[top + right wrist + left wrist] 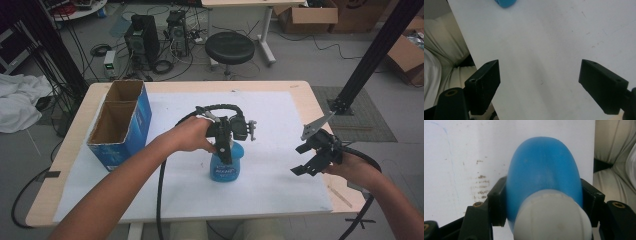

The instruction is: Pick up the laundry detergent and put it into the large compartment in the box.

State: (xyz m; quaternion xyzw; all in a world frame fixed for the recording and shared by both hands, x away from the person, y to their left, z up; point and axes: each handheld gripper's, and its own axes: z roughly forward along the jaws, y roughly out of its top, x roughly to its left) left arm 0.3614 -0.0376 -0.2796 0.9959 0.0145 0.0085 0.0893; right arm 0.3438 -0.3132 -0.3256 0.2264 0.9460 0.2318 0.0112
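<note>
My left gripper [223,150] pinches the blue bottle [544,170] between its jaws, grasp made; my right gripper [312,157] waits spread, so lifting comes next.

My black left gripper [224,150] sits on a translucent blue plastic bottle [544,175] with a white cap [551,217]; at upper left, a blue cardboard box [131,125] shows its brown inside.

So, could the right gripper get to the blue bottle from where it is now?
Probably yes. The right gripper hangs open over bare white mat, nothing between it and the blue bottle. But the left gripper already clamps the bottle's upper part, leaving mainly the lower body free.
</note>
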